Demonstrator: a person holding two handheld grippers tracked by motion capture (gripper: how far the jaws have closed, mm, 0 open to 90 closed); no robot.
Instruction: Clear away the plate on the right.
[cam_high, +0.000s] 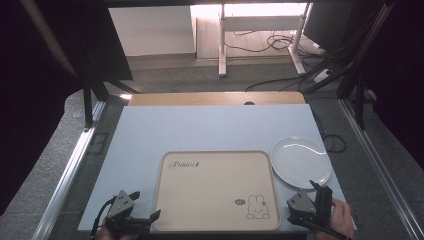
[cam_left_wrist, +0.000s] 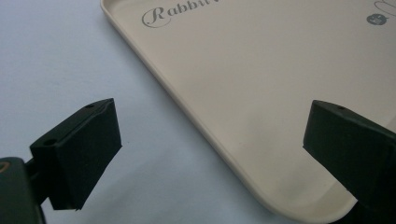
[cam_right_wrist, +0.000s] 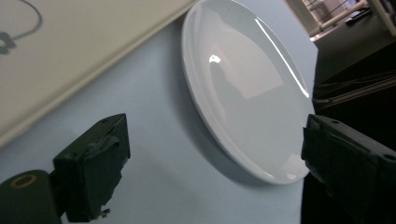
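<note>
My left gripper (cam_high: 150, 218) sits at the near left corner of the table (cam_high: 150, 135), jaws spread wide and holding nothing. In the left gripper view the near left corner of the beige tray (cam_left_wrist: 261, 84) lies between the two jaws: one jaw is over the pale blue table surface (cam_left_wrist: 56, 56), the other over the tray's rim. Whether either jaw touches the rim I cannot tell.

The tray (cam_high: 215, 192) lies flat along the near edge of the table, about the middle, with script lettering at its far left corner and a rabbit drawing (cam_high: 258, 207) at its near right corner.

My right gripper (cam_high: 316, 192) is at the near right corner of the table, jaws spread, nothing pinched. The white plate (cam_high: 301, 161) lies flat just beside the tray's right edge, near the table's right edge. In the right gripper view the plate (cam_right_wrist: 243, 88) lies ahead between my jaws, its near rim close to one jaw; the pads do not press on it. The tray's edge (cam_right_wrist: 93, 56) runs just beside the plate, apart from it.
</note>
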